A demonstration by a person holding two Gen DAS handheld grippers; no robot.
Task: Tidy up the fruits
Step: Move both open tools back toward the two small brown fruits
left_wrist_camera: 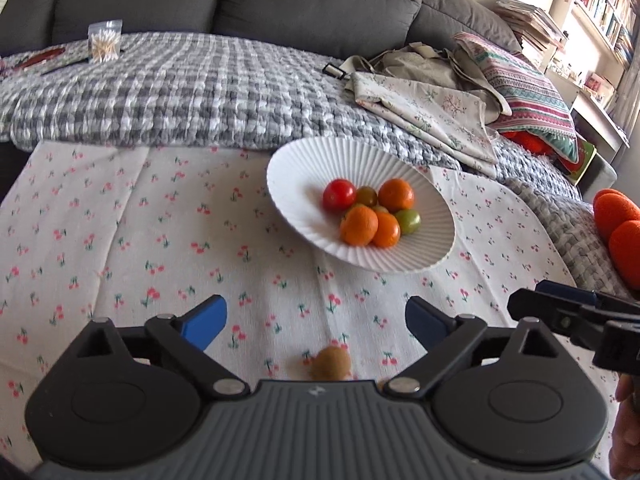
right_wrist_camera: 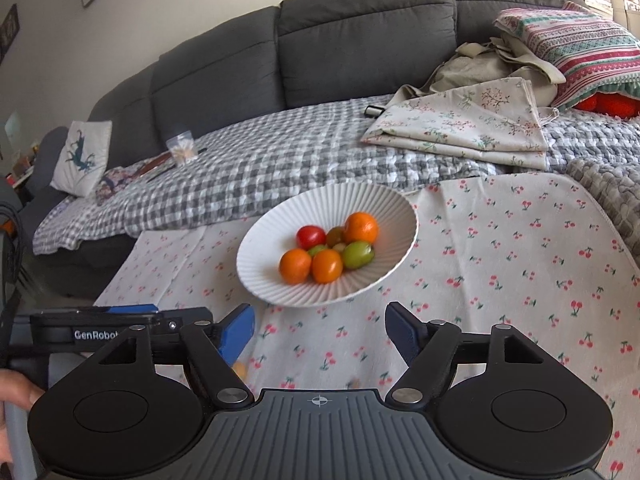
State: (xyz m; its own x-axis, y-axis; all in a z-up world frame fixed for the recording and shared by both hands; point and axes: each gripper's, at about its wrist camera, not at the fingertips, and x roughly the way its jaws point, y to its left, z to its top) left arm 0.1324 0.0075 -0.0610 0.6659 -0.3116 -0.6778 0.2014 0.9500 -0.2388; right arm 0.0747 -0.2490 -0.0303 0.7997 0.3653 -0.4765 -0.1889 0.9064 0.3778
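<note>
The kiwi [left_wrist_camera: 331, 363] lies on the cherry-print cloth [left_wrist_camera: 120, 240] directly below and between the left gripper's [left_wrist_camera: 316, 322] fingers, tucked close to the gripper's body, so it sits short of the blue pads rather than ahead of them. Both left fingers are spread wide and hold nothing. The kiwi looks roundish from here, with no clear long axis to align to. The left gripper is plainly the nearer one, and I judge it needs to draw back or tip down before its fingers can bracket the fruit.

The right gripper [right_wrist_camera: 320, 330] is likewise released, fingers wide apart and empty, hovering beside the left one. In its own view a small blurred yellow-orange thing shows at the cloth near the left pad, too indistinct to name.

The white ribbed bowl [left_wrist_camera: 288, 184] stands further out on the cloth, ahead and slightly right of the left gripper, well apart from the kiwi. It holds three oranges, a red tomato [left_wrist_camera: 339, 194], a darker brownish tomato and a green one, clustered at its centre.

Nothing stands between the kiwi and the bowl; the only crowding is the right gripper, close by on the right. Behind the desk are the checked blanket [left_wrist_camera: 200, 88] and grey sofa.
</note>
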